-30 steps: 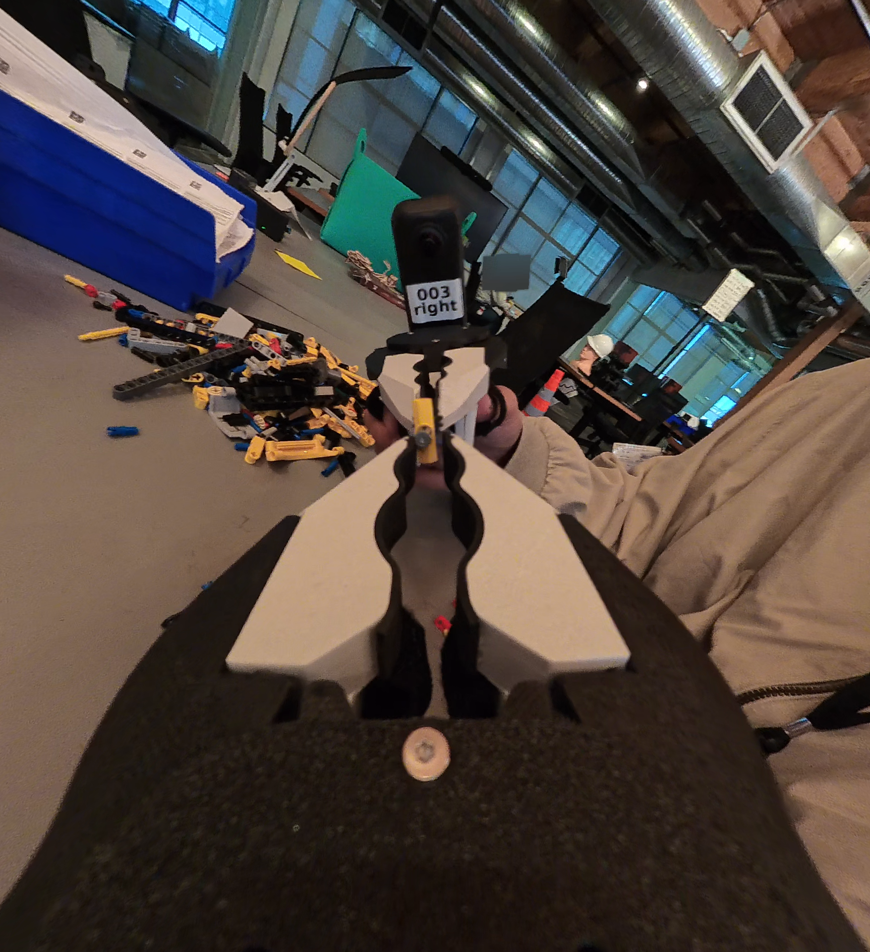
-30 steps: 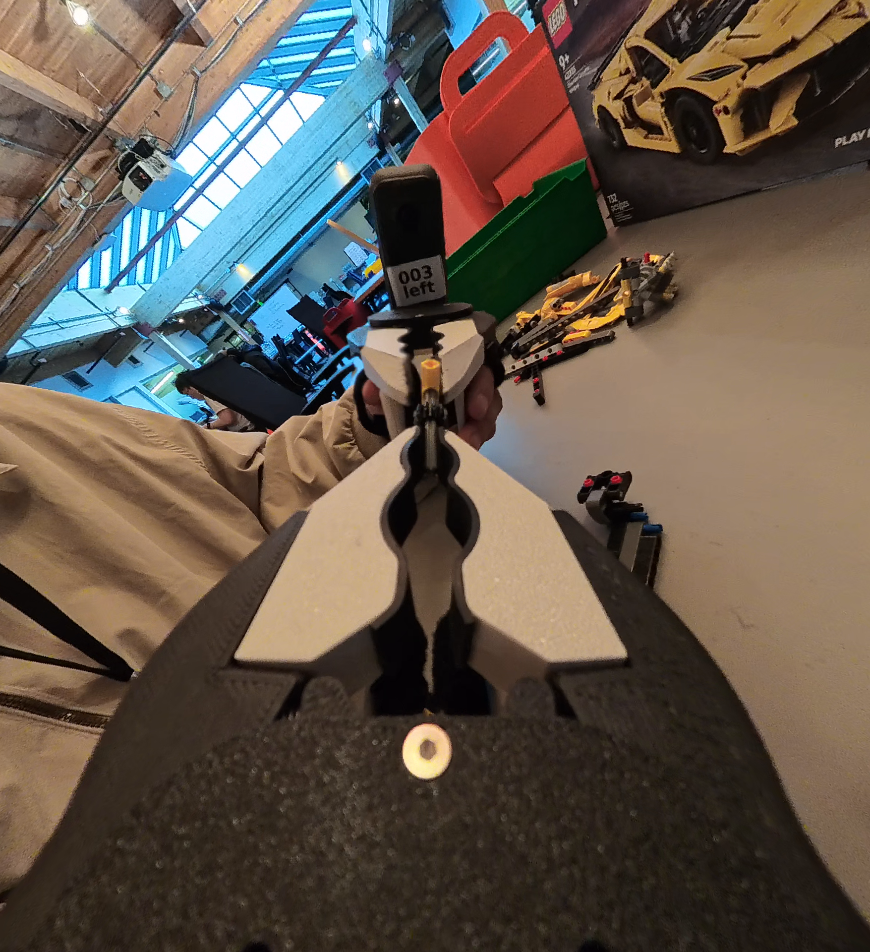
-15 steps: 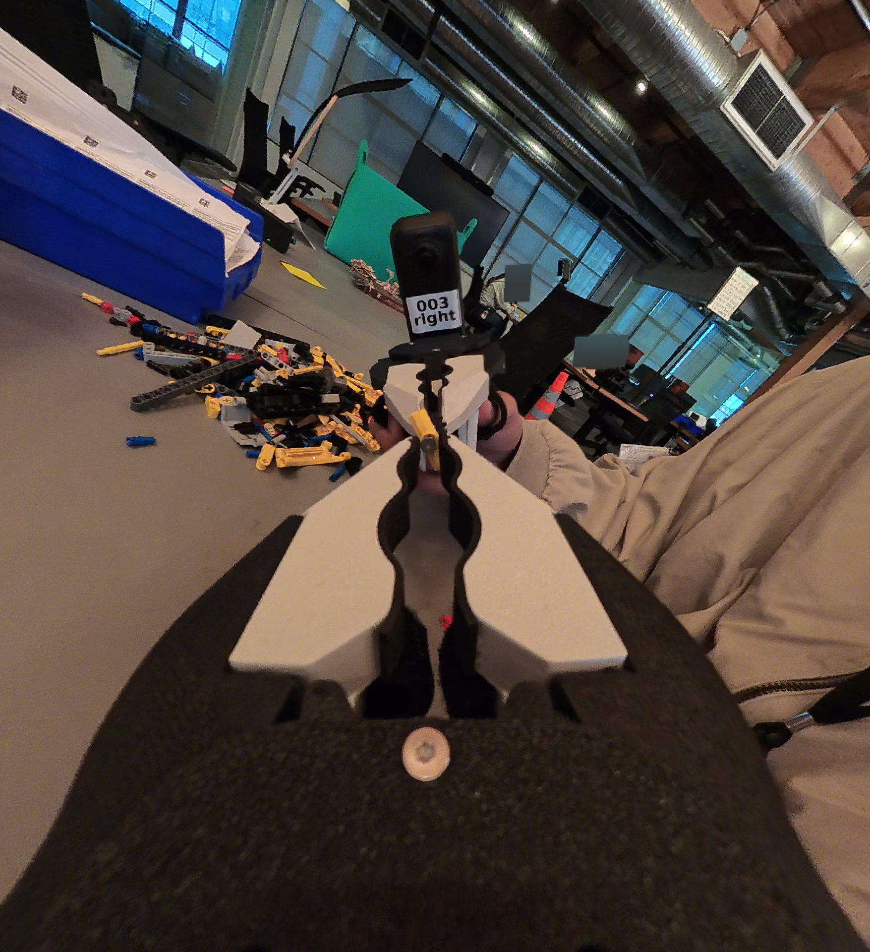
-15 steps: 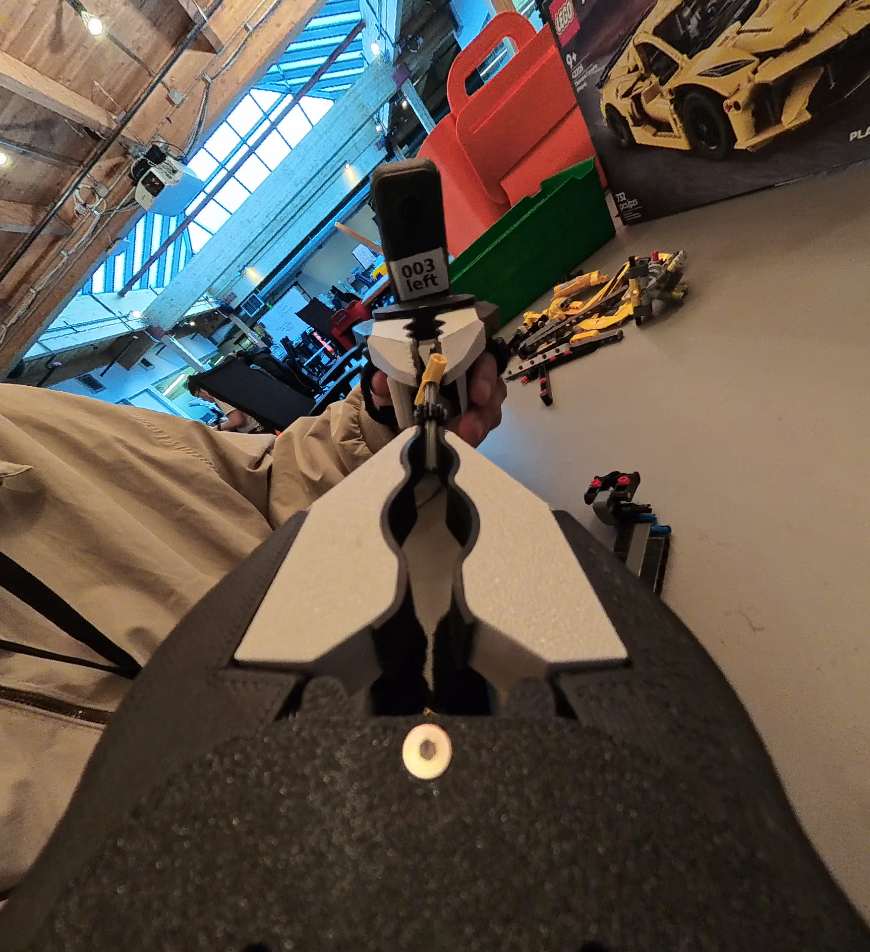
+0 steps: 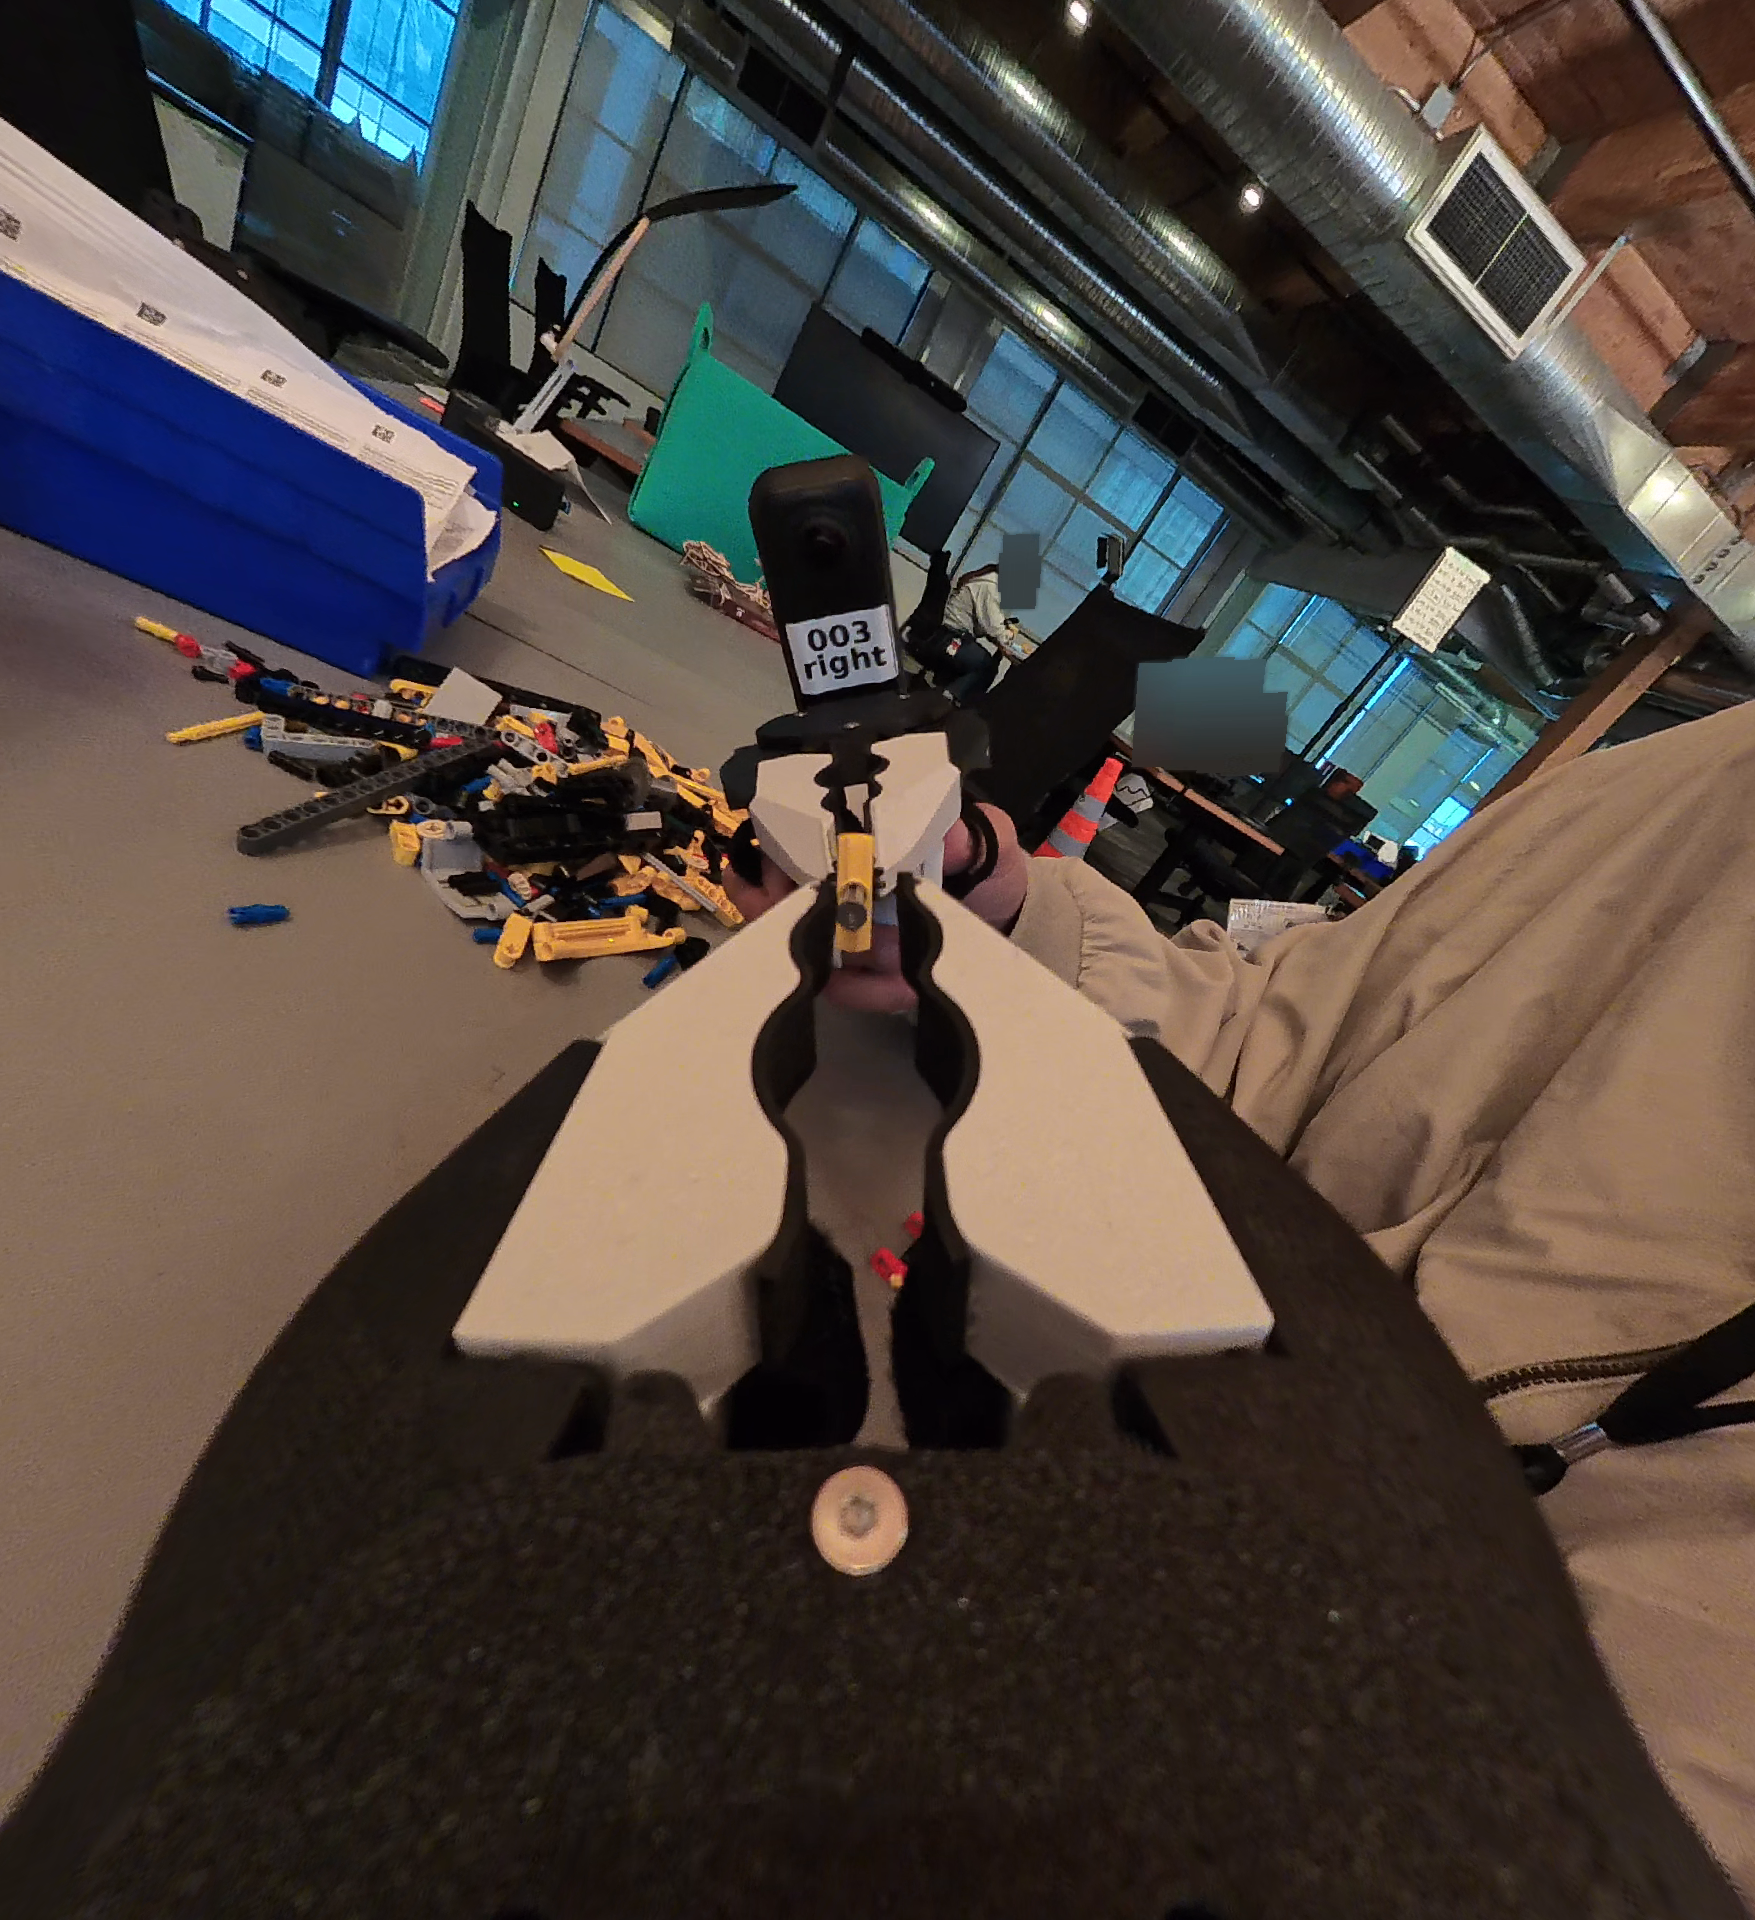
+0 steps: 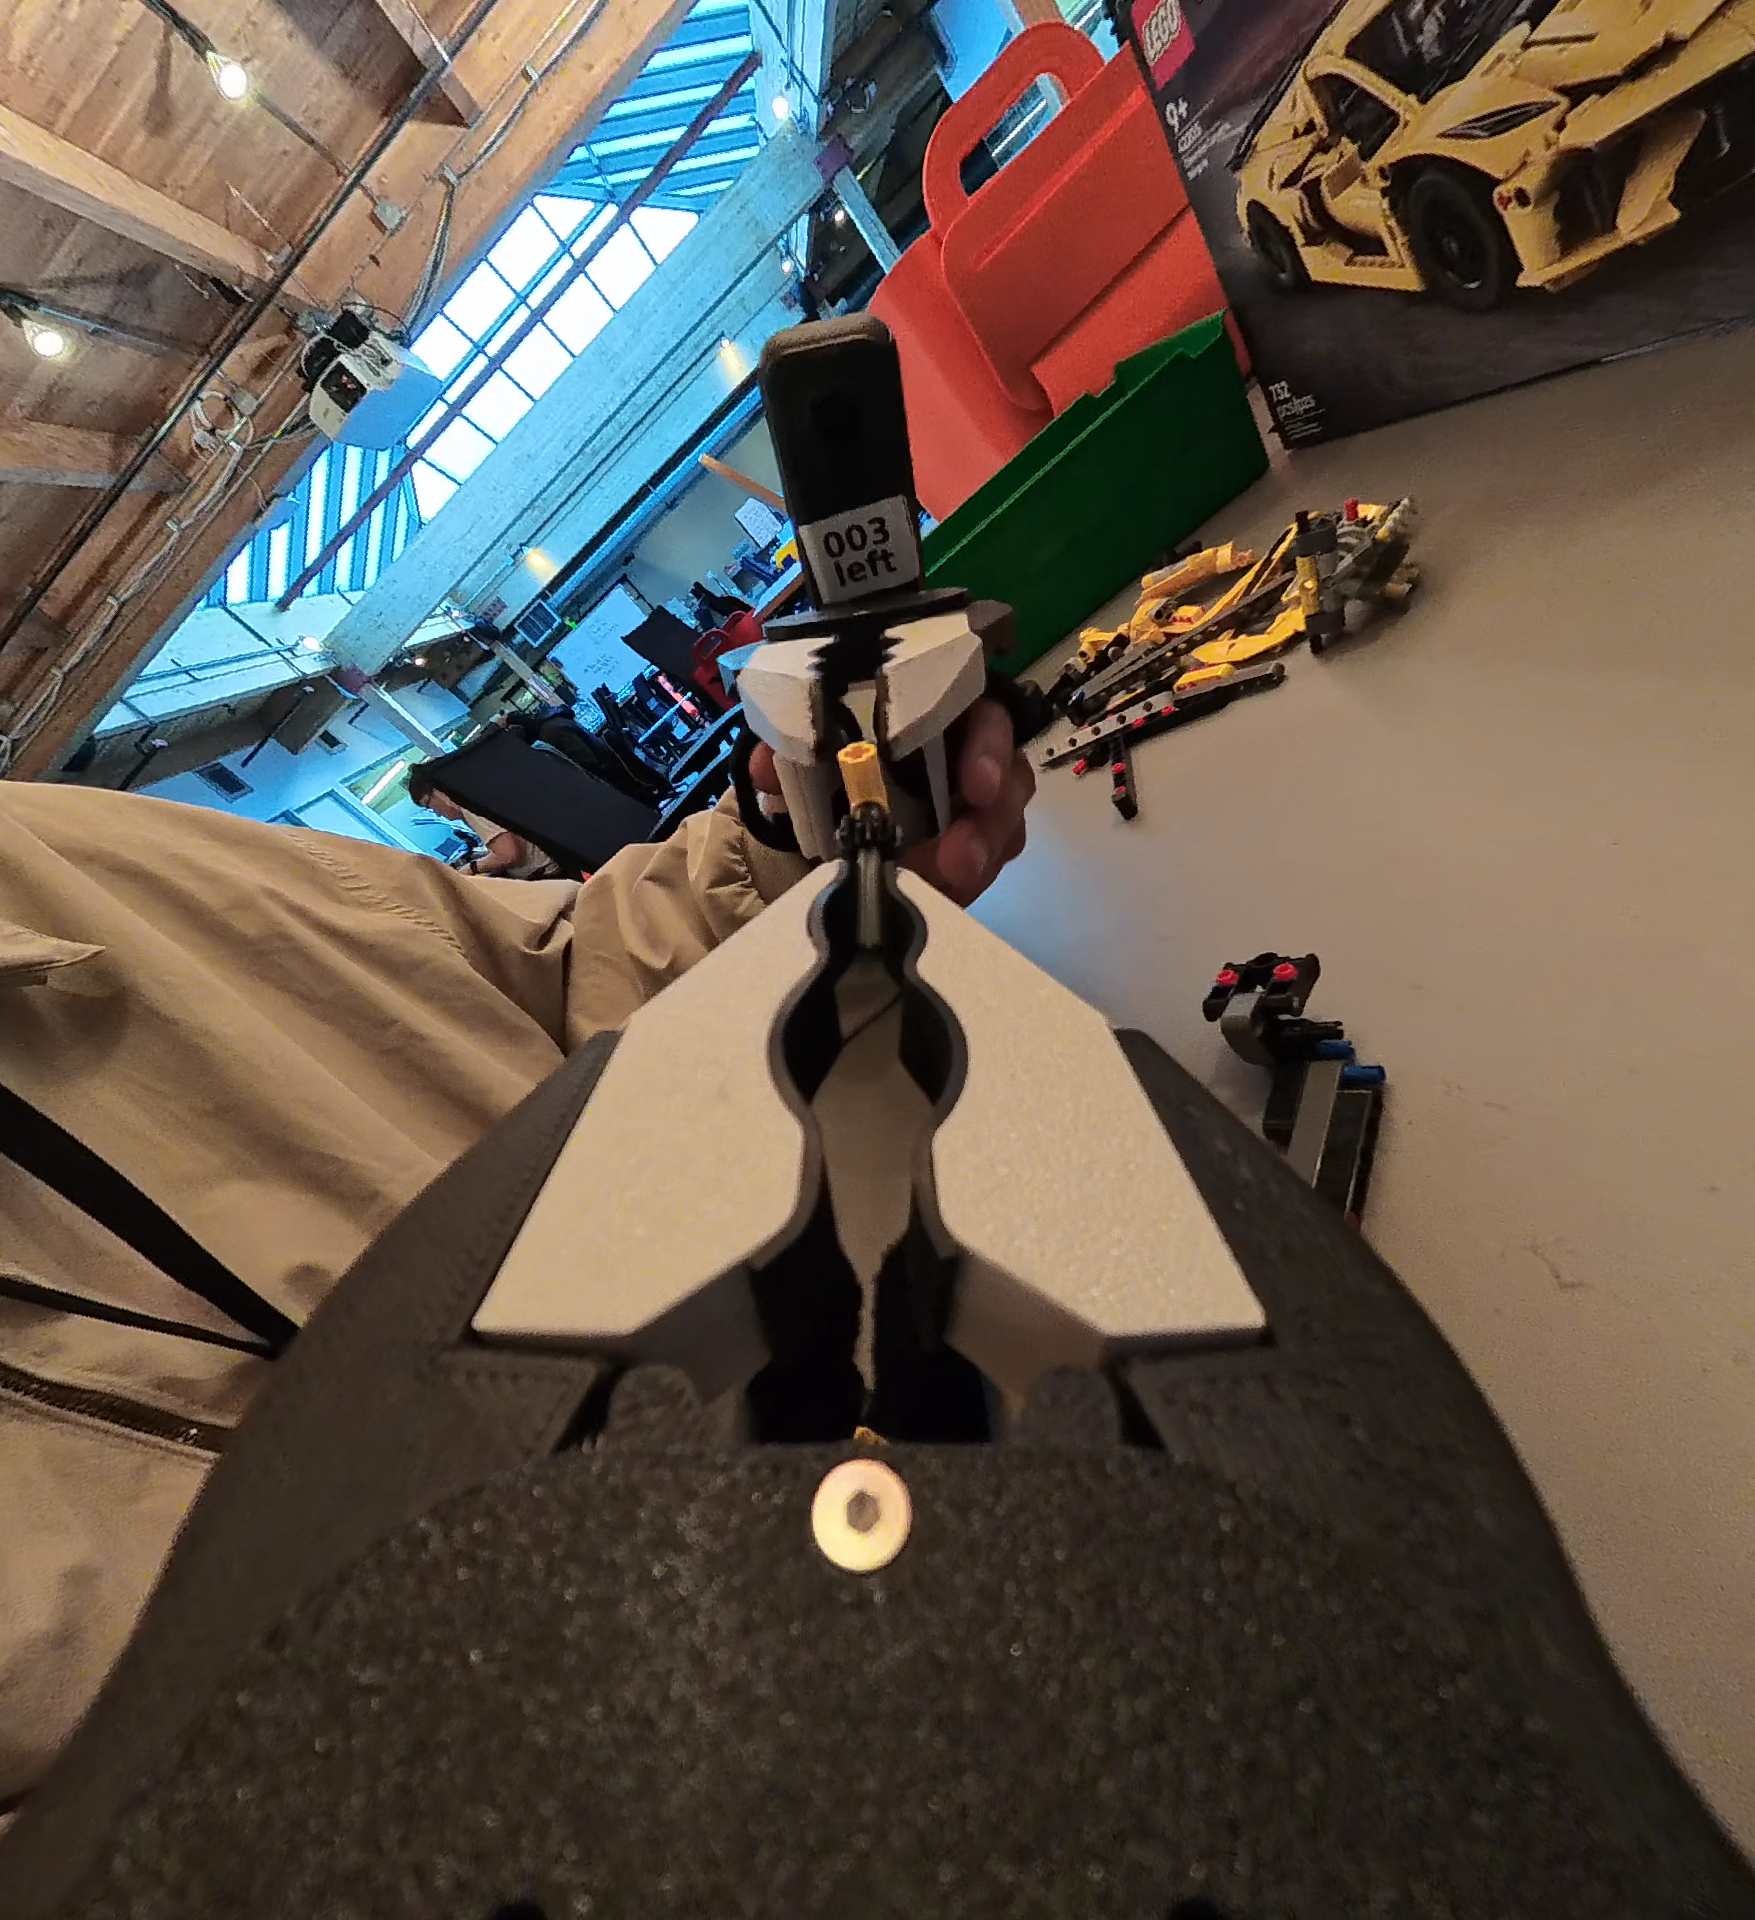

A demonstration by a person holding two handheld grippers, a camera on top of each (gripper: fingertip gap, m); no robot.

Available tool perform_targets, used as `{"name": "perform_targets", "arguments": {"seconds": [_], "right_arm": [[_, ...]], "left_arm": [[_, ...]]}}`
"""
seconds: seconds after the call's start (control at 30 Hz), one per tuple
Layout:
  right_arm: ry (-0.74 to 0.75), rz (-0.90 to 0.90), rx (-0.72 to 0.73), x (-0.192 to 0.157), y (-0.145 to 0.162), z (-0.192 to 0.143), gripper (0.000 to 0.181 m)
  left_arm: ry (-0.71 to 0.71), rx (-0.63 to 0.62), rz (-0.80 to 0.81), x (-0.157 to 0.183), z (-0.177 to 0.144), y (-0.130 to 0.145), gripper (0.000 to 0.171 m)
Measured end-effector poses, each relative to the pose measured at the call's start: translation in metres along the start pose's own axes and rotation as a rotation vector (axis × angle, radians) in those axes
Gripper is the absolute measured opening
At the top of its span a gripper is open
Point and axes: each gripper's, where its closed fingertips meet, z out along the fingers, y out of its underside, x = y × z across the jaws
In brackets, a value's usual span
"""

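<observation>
My two grippers meet tip to tip above a grey table. My left gripper (image 5: pixel 857 899) has its jaws close on either side of a small yellow piece (image 5: pixel 852 873) with a grey pin end. In the right wrist view the left gripper (image 6: pixel 857 748) faces me, with the yellow piece (image 6: pixel 862 774) in its jaws. My right gripper (image 6: pixel 868 883) is shut on a thin dark axle (image 6: pixel 868 912) that carries a black bush (image 6: pixel 868 831) and runs into the yellow piece. The right gripper (image 5: pixel 852 821) also shows in the left wrist view. A hand holds each gripper.
A pile of yellow and black bricks (image 5: pixel 540 821) lies beside a blue bin (image 5: pixel 177 457) holding papers. A yellow part-built model (image 6: pixel 1257 613), a small black and grey assembly (image 6: pixel 1299 1081), a green bin (image 6: pixel 1091 499), a red case (image 6: pixel 1039 239) and a car-picture box (image 6: pixel 1475 187) stand opposite. A beige jacket (image 5: pixel 1475 1143) is close by. My two grippers' fingertips are within a few centimetres of each other.
The grippers stay tip to tip. The yellow piece leaned to one side half a second ago and now stands straight. Both views have shifted slightly.
</observation>
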Motion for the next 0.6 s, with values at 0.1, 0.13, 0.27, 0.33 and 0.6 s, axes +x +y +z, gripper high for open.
{"name": "perform_targets", "arguments": {"seconds": [0.1,0.13,0.27,0.33,0.6], "right_arm": [[-0.006,0.003,-0.001,-0.0008,0.0004,0.0007,0.002],[-0.008,0.005,-0.001,-0.0013,0.0005,0.0010,0.002],[-0.007,0.007,-0.007,-0.0009,0.0020,0.0017,0.002],[0.004,-0.002,0.000,0.0002,0.0010,0.0023,0.002],[0.044,-0.065,0.032,0.0012,-0.0032,0.0090,0.021]], "left_arm": [[0.004,-0.009,0.001,0.0006,0.0006,0.0015,0.010],[0.002,-0.015,0.000,0.0001,0.0015,0.0028,0.009],[-0.010,-0.032,0.013,-0.0014,0.0034,0.0064,0.005],[-0.028,-0.034,0.035,-0.0026,0.0029,0.0056,0.004],[-0.023,-0.016,-0.002,-0.0040,0.0055,0.0053,0.004]]}}
